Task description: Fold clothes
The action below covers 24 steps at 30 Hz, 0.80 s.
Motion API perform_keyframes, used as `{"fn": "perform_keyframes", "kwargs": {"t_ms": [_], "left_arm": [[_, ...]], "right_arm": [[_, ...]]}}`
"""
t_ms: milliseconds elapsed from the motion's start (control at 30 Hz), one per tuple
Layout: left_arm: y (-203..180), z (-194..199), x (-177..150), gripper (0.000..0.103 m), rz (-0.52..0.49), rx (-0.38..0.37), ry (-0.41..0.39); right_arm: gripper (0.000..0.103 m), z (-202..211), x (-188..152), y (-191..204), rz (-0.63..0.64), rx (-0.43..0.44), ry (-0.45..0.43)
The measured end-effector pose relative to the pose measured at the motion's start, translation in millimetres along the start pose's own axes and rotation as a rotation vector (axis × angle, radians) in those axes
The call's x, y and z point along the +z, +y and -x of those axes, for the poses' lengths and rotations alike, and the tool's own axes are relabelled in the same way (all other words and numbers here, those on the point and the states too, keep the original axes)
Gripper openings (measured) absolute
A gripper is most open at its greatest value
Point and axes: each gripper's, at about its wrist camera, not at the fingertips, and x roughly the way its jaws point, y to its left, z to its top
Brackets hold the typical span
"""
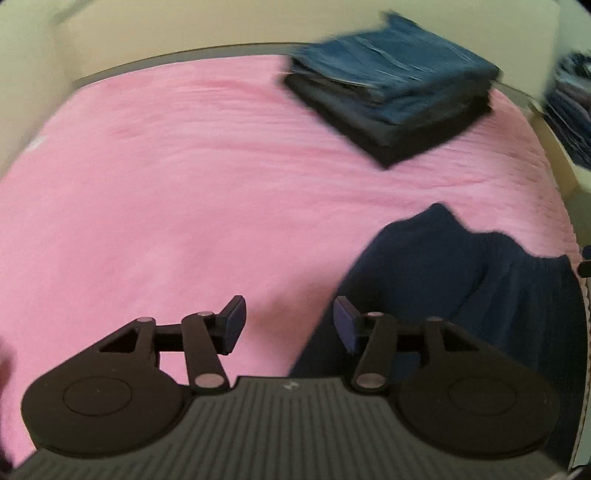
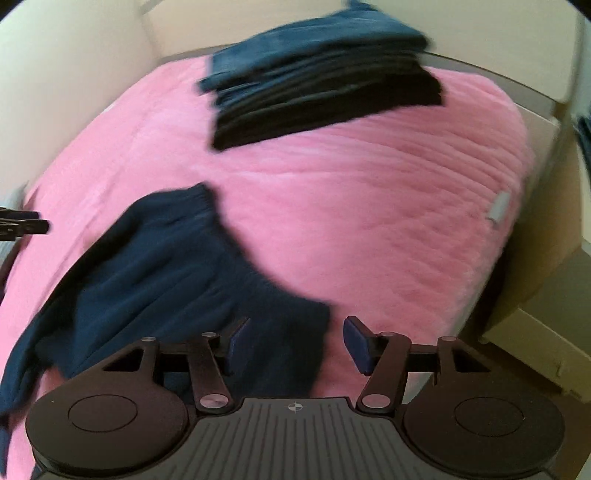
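A loose dark navy garment [image 1: 480,295] lies rumpled on the pink blanket [image 1: 184,184], at the lower right of the left wrist view. My left gripper [image 1: 288,325] hangs open above bare pink cloth just left of the garment's edge, with nothing between its blue pads. In the right wrist view the same navy garment [image 2: 177,277] spreads across the lower left. My right gripper [image 2: 295,343] stands open over the garment's right corner, which sits between the jaws without being pinched. A stack of folded blue and black clothes [image 1: 391,88] rests at the far side of the blanket [image 2: 369,203].
The folded clothes stack [image 2: 321,81] sits near the blanket's far edge. Cream walls or furniture [image 1: 110,29] border the bed. A pale cabinet [image 2: 546,332] stands at the right. More dark clothes [image 1: 572,107] lie off the bed's right side. The other gripper's tip [image 2: 26,225] shows at the left edge.
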Motion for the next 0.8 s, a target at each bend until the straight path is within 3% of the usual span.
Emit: {"fn": "perform_keyframes", "kwargs": {"t_ms": [233, 367, 433, 633, 767, 800], "left_arm": [[71.1, 109.7, -182.2, 0.061, 0.121, 0.228, 0.192], [90.5, 161.5, -298.3, 0.061, 0.242, 0.301, 0.3], [93.9, 180.0, -350.8, 0.062, 0.286, 0.32, 0.345], [91.7, 191.0, -459.4, 0.063, 0.32, 0.302, 0.4], [83.1, 174.6, -502.4, 0.062, 0.212, 0.305, 0.398], [81.7, 171.5, -509.8, 0.056, 0.191, 0.292, 0.381]], "right_arm": [[0.059, 0.4, -30.5, 111.2, 0.169, 0.144, 0.083], [0.077, -7.5, -56.6, 193.8, 0.298, 0.223, 0.105], [0.077, -13.8, -71.9, 235.5, 0.374, 0.258, 0.123], [0.077, -31.7, -125.9, 356.0, 0.676, 0.338, 0.168], [0.077, -47.7, -166.5, 419.3, 0.962, 0.368, 0.168], [0.077, -54.1, -173.6, 428.4, 1.002, 0.365, 0.176]]}}
